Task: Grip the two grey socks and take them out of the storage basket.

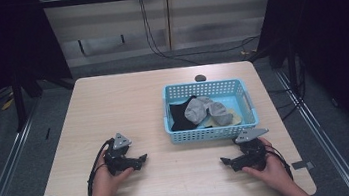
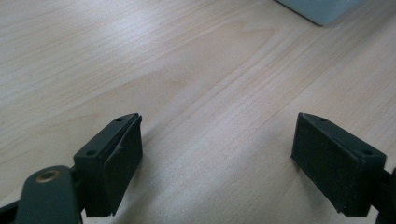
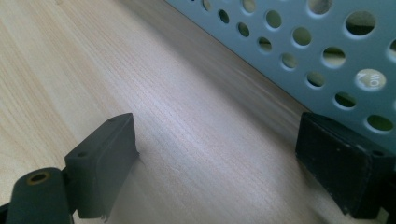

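**Two grippers rest wide open in front of a basket of socks**

The wooden table (image 1: pixel 113 105) takes the middle of the high view, with a dark floor around it. On its right half, a little above the centre of the frame, stands the light blue basket (image 1: pixel 180 136), with round holes in its walls. In the right gripper view its perforated wall (image 3: pixel 299 70) runs across the upper right, and in the left gripper view one pale corner of it (image 2: pixel 322 11) shows at the top right edge.

Inside the basket lie several socks: a black sock (image 1: pixel 180 115) at the left side, a grey sock (image 1: pixel 196 109) bundled in the middle, a second grey one (image 1: pixel 222 115) to its right, and something pale yellow (image 1: pixel 236 117) under them at the lower right.

The left gripper (image 1: pixel 142 158) is at the lower left of the high view, held by a hand (image 1: pixel 103 180), well apart from the basket. Its jaws stand wide apart, with bare wood between them.

The right gripper (image 1: pixel 224 161) is at the lower right, held by the other hand (image 1: pixel 271 169), near the basket's front wall. Its jaws are also spread wide and hold nothing.
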